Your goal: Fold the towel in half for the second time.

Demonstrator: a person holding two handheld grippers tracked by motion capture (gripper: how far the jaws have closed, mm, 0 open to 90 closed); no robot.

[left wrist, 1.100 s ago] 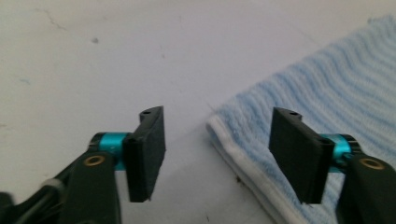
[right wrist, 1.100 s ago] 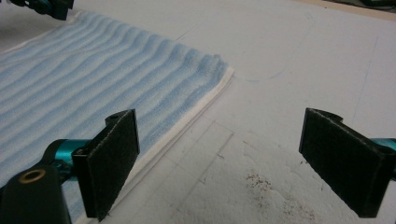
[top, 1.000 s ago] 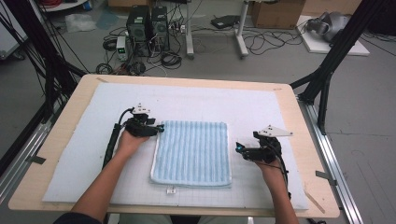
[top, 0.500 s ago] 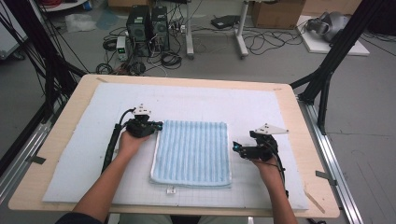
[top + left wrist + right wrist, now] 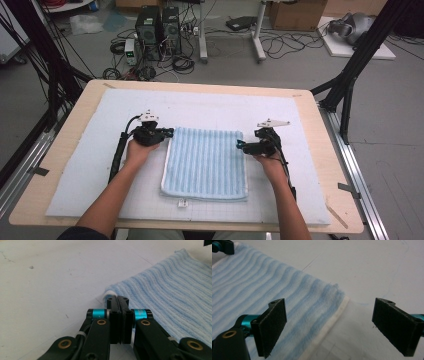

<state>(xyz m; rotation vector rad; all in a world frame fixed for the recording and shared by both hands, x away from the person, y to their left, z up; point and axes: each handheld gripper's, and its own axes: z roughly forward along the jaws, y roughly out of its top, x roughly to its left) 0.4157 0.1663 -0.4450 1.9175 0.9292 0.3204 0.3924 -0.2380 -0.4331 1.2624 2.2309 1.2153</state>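
A light blue striped towel lies flat in the middle of the white mat. My left gripper sits at its far left corner with its jaws pressed together. In the left gripper view the left gripper pinches the white-edged tip of the towel. My right gripper is at the towel's far right corner and stands open. In the right gripper view the right gripper has its pads wide apart, and the hemmed corner of the towel lies on the mat between them, untouched.
The white mat covers most of the wooden table. A small white tag lies just in front of the towel. Black frame posts stand at both table sides. Computers and cables sit on the floor beyond.
My right gripper has moved left, from beside the towel up to its far right corner. The left hand has stayed at the far left corner.
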